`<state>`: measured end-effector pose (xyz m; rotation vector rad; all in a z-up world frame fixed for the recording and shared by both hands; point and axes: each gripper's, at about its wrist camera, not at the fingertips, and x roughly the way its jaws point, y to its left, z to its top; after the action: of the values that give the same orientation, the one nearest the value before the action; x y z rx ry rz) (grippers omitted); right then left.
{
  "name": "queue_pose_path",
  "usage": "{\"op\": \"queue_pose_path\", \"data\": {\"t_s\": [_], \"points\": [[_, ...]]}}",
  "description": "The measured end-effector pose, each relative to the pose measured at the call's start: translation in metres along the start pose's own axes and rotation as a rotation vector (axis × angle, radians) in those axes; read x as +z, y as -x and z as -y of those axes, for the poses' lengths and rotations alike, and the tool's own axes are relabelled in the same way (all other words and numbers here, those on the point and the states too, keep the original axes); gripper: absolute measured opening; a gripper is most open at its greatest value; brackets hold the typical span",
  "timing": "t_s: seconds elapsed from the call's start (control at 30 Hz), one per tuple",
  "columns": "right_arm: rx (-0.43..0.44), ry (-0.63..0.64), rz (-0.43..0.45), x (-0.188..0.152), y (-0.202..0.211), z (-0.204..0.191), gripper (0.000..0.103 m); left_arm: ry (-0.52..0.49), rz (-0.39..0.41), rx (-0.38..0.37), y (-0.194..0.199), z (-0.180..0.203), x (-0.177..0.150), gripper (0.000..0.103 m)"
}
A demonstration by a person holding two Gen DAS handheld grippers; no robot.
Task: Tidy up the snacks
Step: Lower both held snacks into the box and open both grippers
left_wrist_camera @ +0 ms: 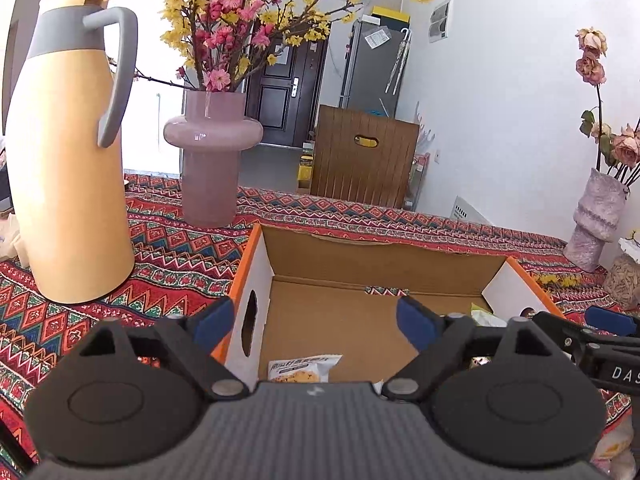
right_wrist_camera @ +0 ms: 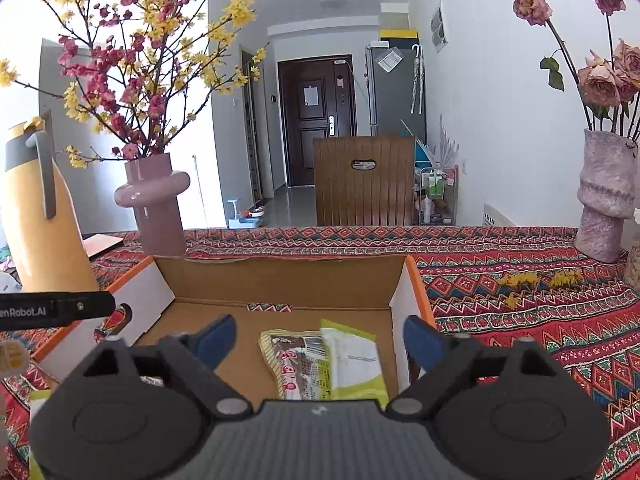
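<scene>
An open cardboard box (left_wrist_camera: 360,256) with orange edges sits on the patterned tablecloth. In the left wrist view my left gripper (left_wrist_camera: 316,322) is open, straddling the box's left wall, and a white cookie packet (left_wrist_camera: 300,368) lies on the box floor just beneath it. In the right wrist view my right gripper (right_wrist_camera: 320,338) is open over the same box (right_wrist_camera: 280,276). Below it lie a pale snack packet with red print (right_wrist_camera: 296,364) and a white-and-green packet (right_wrist_camera: 352,360), untouched by the pads. The other gripper's arm (right_wrist_camera: 56,309) shows at the left edge.
A yellow thermos jug (left_wrist_camera: 68,160) and a pink vase of blossom branches (left_wrist_camera: 212,148) stand left behind the box. A textured mauve vase with dried roses (right_wrist_camera: 606,196) stands at the right. A wooden chair back (right_wrist_camera: 364,180) rises beyond the table's far edge.
</scene>
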<state>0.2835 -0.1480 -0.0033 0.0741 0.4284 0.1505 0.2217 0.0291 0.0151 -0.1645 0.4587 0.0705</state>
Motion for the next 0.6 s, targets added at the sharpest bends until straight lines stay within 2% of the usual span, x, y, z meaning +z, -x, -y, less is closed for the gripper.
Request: {"op": "queue_pose_path", "data": {"t_s": [0.03,0.6], "points": [[0.001,-0.004,0.005,0.0000,0.0007,0.0007,0.102,0.002,0.016,0.002,0.0033,0.0003,-0.0002,0.103],[0.004,-0.013,0.006,-0.0007,-0.0005,0.0019,0.103,0.006,0.023,0.003,0.0044,0.0007,-0.0027,0.103]]}}
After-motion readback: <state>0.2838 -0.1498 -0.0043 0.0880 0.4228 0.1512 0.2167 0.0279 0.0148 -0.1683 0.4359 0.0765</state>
